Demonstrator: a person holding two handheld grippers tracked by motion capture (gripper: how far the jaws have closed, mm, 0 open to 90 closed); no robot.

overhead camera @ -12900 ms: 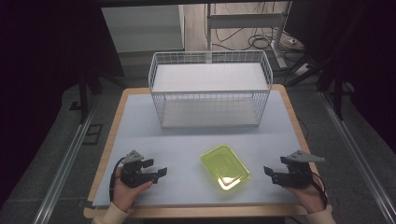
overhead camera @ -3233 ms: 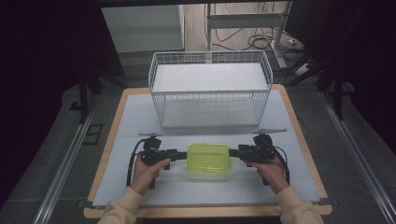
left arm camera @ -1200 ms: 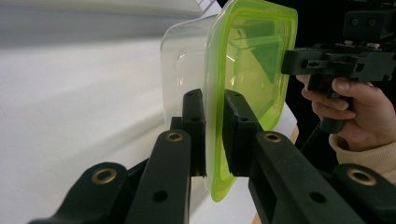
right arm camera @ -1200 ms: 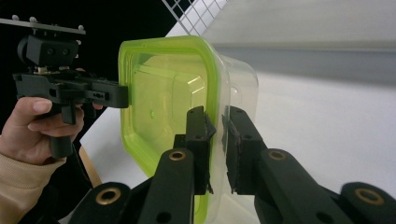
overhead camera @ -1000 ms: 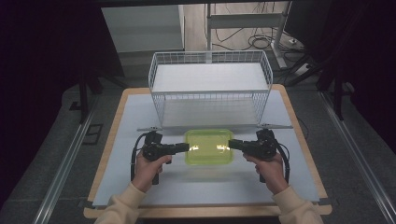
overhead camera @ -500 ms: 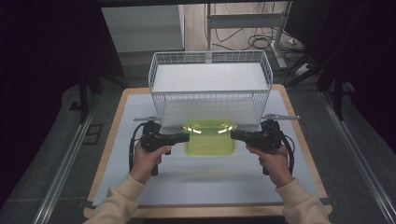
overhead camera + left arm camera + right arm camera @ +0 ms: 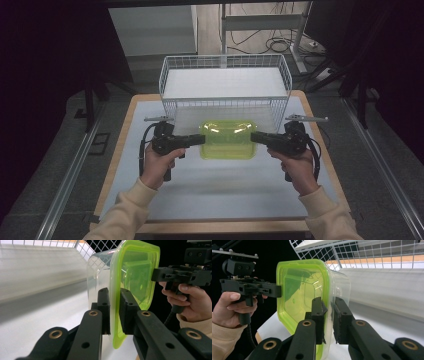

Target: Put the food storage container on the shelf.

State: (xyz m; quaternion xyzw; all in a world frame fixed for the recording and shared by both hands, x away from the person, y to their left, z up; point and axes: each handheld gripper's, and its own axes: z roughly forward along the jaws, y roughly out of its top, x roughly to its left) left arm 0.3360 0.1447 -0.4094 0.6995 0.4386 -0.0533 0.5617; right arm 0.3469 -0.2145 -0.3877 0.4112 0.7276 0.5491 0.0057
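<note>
Holding: both grippers carry one clear plastic food container with a lime-green lid (image 7: 228, 138), lifted off the pale table top (image 7: 215, 190).
Left gripper (image 7: 199, 140): jaws pressed together on the lid's rim at the container's 9 o'clock end; in the left gripper view (image 7: 114, 312) the green rim sits squeezed between the two black pads.
Right gripper (image 7: 254, 137): jaws clamped on the rim at the 3 o'clock end; the right gripper view (image 7: 328, 317) shows the lid edge pinched between its pads.
Container's long axis: runs 9 to 3 o'clock, from one gripper to the other, lid up and roughly level.
Key relation: the white wire basket (image 7: 226, 90) lies at 12 o'clock from the container, its near wall just beyond the container's far edge.
Nearer hand: neither; both sit about equally far from the basket.
Next move, as I judge it: up over the near wall, then forward toward 12 o'clock, both hands moving together so the lid rim does not twist.
</note>
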